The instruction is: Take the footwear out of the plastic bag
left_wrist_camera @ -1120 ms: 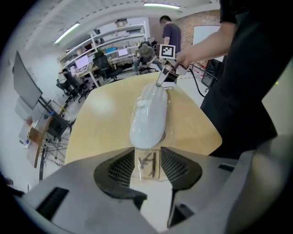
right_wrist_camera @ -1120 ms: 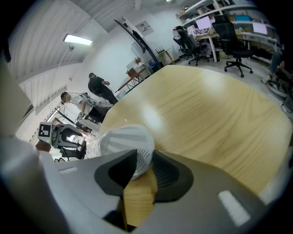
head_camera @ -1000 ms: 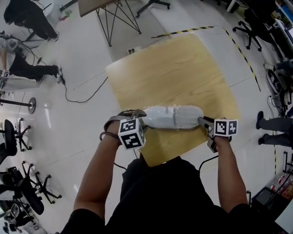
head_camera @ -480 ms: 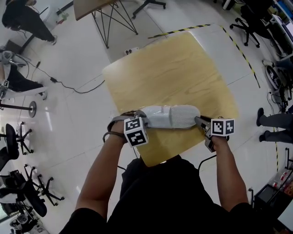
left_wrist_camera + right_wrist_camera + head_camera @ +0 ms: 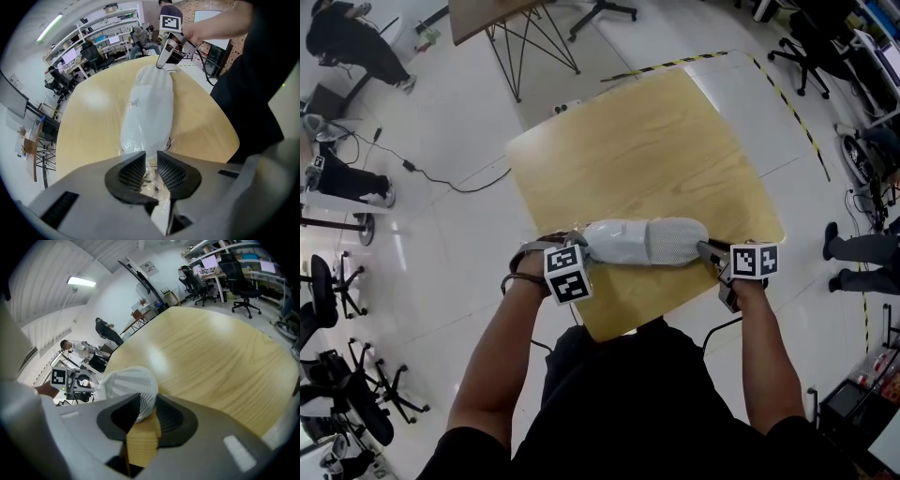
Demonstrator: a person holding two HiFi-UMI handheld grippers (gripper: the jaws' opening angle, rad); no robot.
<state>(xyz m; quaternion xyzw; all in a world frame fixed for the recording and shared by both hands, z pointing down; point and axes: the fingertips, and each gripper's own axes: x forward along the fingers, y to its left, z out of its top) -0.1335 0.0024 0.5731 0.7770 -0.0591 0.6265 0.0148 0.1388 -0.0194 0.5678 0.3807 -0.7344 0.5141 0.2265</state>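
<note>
A white mesh shoe lies on its side on the wooden table, wrapped in a clear plastic bag. My right gripper is shut on the shoe's toe end, which sits between its pads. My left gripper points steeply down at the bag's left end. Its jaws have just been closing. The crumpled loose end of the bag lies between the pads, with a narrow gap still showing. The left gripper view shows the right gripper at the bag's far end.
The shoe lies near the table's front edge, close to the person's body. Office chairs, a cable on the floor, seated people and a second table's legs surround the table. Yellow-black tape marks the floor.
The left gripper has tipped a little steeper over the bag's left end. The shoe and the right gripper have stayed where they were.
</note>
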